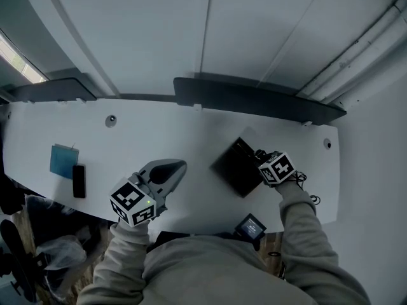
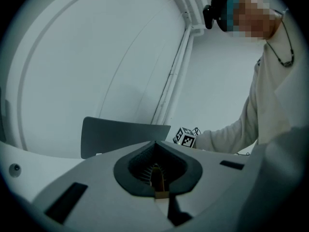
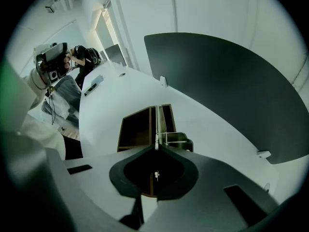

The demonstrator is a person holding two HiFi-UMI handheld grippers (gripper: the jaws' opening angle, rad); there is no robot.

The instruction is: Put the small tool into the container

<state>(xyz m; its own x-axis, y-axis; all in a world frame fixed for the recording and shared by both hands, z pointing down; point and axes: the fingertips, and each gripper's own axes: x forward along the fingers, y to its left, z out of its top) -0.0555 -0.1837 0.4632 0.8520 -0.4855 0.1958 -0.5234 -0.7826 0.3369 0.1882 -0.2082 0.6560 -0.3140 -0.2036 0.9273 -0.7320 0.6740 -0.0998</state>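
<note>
The only print I can make out is the black-and-white square patterns on each marker cube (image 1: 276,168); no brand or lettering is legible from here.

The container (image 1: 236,169) is a dark, open box sitting on the white desk (image 1: 191,132), just in front of the low dark panel (image 1: 254,100) along the desk's back edge. In the right gripper view it is split by a thin divider into a wide compartment showing a bare brown floor and a narrow one beside it. A bent metal piece (image 3: 175,138) lies at the near corner on the narrow side.

The right gripper (image 3: 155,148) is clenched, and the small tool (image 3: 156,127) seems to be pinched at its tips. It is a slim metal sliver standing up along the line of the divider, too thin for me to name its kind. It is just over the container's near edge.

The left gripper (image 1: 182,165) is off to the side, well apart from the box, its jaws pressed together with nothing between them.

Far left on the desk lie a blue pad (image 1: 63,161) and a black phone (image 1: 79,181), just beside each other.
</note>
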